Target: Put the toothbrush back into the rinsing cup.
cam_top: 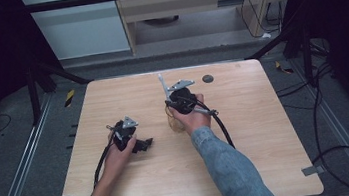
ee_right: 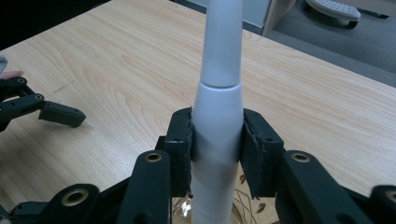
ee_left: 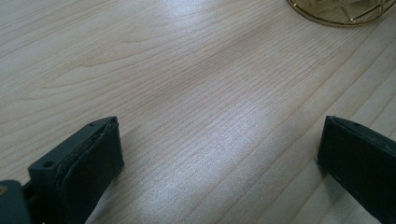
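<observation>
White toothbrush handle (ee_right: 217, 140), a slim plastic shaft, stands upright, pinched between the pads of the right tongs (ee_right: 217, 144), which are clenched on its lower part; its upper length rises above them in the high view (cam_top: 163, 87). The wooden tabletop (cam_top: 247, 134) lies under both tongs. Directly beneath the right tongs sits a clear glass holder with a gold wire frame (ee_right: 243, 205), the shaft's lower end reaching down into it. The left tongs (cam_top: 140, 145) rest low on the tabletop, well apart from the right ones, released and wide, nothing between them; the holder's gold rim (ee_left: 341, 11) lies beyond them.
</observation>
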Demonstrator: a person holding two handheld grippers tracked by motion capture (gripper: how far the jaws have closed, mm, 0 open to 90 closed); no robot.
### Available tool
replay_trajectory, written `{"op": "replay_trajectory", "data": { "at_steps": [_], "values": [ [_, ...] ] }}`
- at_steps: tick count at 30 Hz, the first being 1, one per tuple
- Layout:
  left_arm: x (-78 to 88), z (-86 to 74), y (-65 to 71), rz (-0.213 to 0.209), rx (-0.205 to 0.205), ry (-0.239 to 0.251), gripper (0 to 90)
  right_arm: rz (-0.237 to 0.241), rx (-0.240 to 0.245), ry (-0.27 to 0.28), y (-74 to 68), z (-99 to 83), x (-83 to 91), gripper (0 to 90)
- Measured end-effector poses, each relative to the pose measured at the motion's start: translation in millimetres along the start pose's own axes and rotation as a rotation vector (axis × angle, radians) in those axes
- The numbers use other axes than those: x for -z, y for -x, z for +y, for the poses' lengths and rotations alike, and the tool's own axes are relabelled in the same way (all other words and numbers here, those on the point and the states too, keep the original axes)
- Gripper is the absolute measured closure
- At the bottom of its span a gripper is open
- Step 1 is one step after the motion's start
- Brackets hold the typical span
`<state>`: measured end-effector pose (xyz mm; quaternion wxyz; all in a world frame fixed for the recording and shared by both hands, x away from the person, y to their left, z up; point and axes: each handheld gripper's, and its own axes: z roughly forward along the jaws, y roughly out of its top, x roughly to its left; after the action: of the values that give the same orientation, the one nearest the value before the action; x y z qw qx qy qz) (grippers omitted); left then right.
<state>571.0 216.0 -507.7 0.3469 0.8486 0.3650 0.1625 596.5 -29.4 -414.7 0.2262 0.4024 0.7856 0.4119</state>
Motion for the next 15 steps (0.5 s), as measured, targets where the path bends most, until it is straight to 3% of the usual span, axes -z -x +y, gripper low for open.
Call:
{"op": "replay_trajectory", "data": {
  "at_steps": [15],
  "values": [
    [0.0,0.0,0.0,0.000,0.000,0.000,0.0,0.006,-0.003,-0.001,0.7,1.1,0.1,65.8]
  ]
}}
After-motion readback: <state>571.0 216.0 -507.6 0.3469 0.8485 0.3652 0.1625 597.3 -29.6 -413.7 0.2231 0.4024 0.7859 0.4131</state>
